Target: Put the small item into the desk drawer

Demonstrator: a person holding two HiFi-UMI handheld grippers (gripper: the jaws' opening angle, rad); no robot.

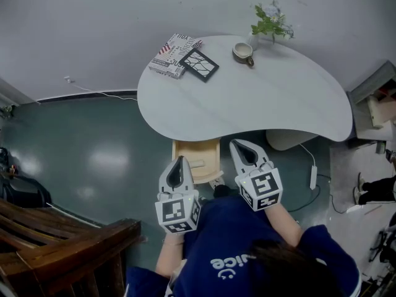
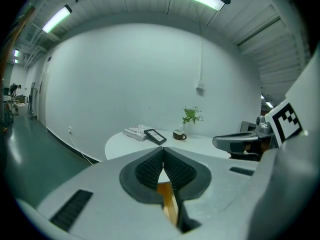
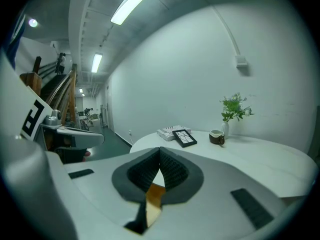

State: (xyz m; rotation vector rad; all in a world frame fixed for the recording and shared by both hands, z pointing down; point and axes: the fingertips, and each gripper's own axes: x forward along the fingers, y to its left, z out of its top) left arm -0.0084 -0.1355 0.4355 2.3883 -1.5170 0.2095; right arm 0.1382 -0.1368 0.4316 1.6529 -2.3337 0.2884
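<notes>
Head view shows a small pale item, too small to identify, lying in the open wooden drawer under the white table. At the drawer's near end, the left gripper and the right gripper each have jaws closed tip to tip, holding nothing.

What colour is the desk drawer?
Pale wood; the drawer shows best in the head view.

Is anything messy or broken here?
Nothing is spilled or broken. The wooden drawer sticks out open under the white table, and the picture frame lies down against the patterned book instead of standing up.
</notes>
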